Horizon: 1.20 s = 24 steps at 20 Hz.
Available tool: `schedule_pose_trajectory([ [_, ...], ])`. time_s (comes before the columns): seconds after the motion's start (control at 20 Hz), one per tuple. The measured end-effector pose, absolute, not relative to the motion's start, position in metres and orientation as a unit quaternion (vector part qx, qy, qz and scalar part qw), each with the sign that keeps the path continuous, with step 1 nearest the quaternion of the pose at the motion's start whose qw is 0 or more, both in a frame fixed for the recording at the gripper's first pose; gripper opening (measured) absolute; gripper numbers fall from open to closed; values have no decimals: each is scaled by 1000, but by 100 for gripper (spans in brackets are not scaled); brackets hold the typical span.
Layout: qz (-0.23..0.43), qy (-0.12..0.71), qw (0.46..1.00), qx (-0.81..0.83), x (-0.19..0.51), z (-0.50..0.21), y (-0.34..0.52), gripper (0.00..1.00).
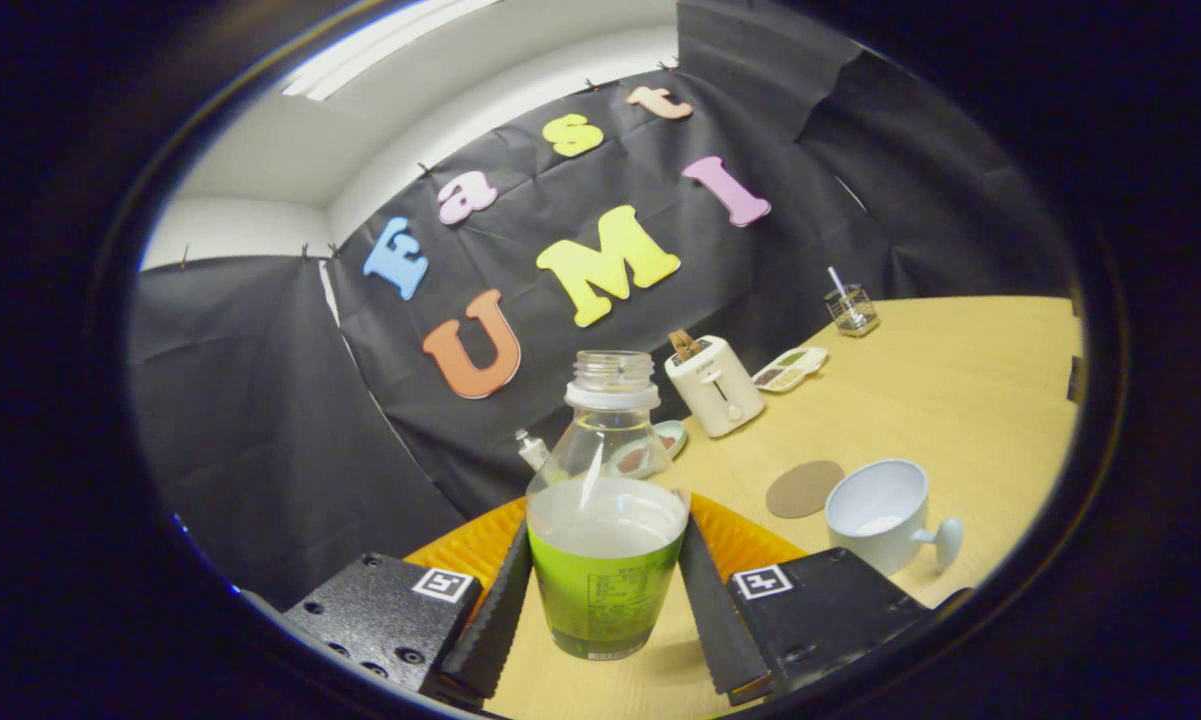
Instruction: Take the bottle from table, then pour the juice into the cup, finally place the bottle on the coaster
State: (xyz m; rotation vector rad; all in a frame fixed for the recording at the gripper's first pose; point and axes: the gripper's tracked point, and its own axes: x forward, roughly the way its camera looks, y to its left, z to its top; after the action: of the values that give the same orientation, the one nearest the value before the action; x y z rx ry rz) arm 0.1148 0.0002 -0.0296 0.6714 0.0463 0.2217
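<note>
While the gripper (605, 590) holds its fingers clamped on the bottle (605, 530), one on each side of its label, the bottle stands upright, uncapped. The cup (880, 512) lies ahead to the right, coaster (805, 488) just beside it.

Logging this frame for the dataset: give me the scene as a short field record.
claw: shut on the bottle, one finger on each side
bottle: upright, uncapped, between the fingers, liquid inside, green label
bottle contact: appears lifted off the table; base shadow suggests a gap
cup: white, handled, open side up, ahead and to the side of the bottle
coaster: round, brown, bare, flat beside the cup
toaster: white, beyond the bottle near the wall
task stage: bottle gripped, pour not yet started
</note>
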Motion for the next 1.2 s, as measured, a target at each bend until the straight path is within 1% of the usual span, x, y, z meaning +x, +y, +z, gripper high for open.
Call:
schedule_pose_trajectory([
  [0.25,135,26,894,426,123,-43,-14,79],
  [0.6,182,-1,821,542,123,-23,-18,79],
  [0.9,182,20,783,594,124,-19,-12,79],
  [1.2,181,48,710,679,127,-28,-10,79],
])
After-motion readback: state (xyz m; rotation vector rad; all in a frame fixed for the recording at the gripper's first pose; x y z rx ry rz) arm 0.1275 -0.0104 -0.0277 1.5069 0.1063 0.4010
